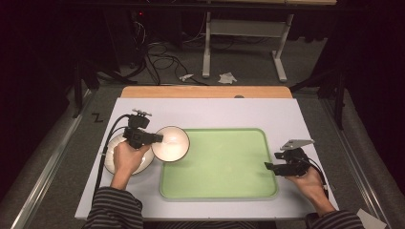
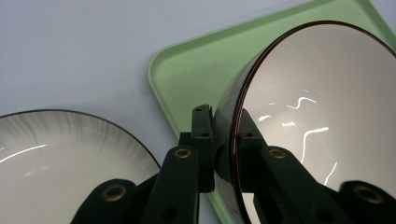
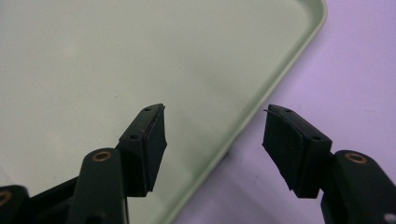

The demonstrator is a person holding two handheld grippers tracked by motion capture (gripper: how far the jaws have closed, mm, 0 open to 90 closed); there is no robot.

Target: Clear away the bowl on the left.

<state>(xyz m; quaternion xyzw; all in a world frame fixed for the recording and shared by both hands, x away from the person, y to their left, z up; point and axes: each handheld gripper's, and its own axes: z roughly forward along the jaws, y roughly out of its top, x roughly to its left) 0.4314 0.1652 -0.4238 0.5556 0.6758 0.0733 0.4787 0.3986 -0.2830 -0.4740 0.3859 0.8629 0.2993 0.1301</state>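
Bowl [image 1: 171, 143] above green tray [image 1: 224, 181].

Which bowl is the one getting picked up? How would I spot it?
Find the green tray in the middle of the table. At its left edge the left gripper pinches the rim of a bowl, white inside and dark outside. Unlike the flat white plate left of it, it is deep and tilted.

A pale grey mat [image 1: 215, 112] covers the wooden table [image 1: 205, 91]; cables [image 1: 162, 59] and crumpled paper [image 1: 227, 77] lie on the floor beyond its far edge
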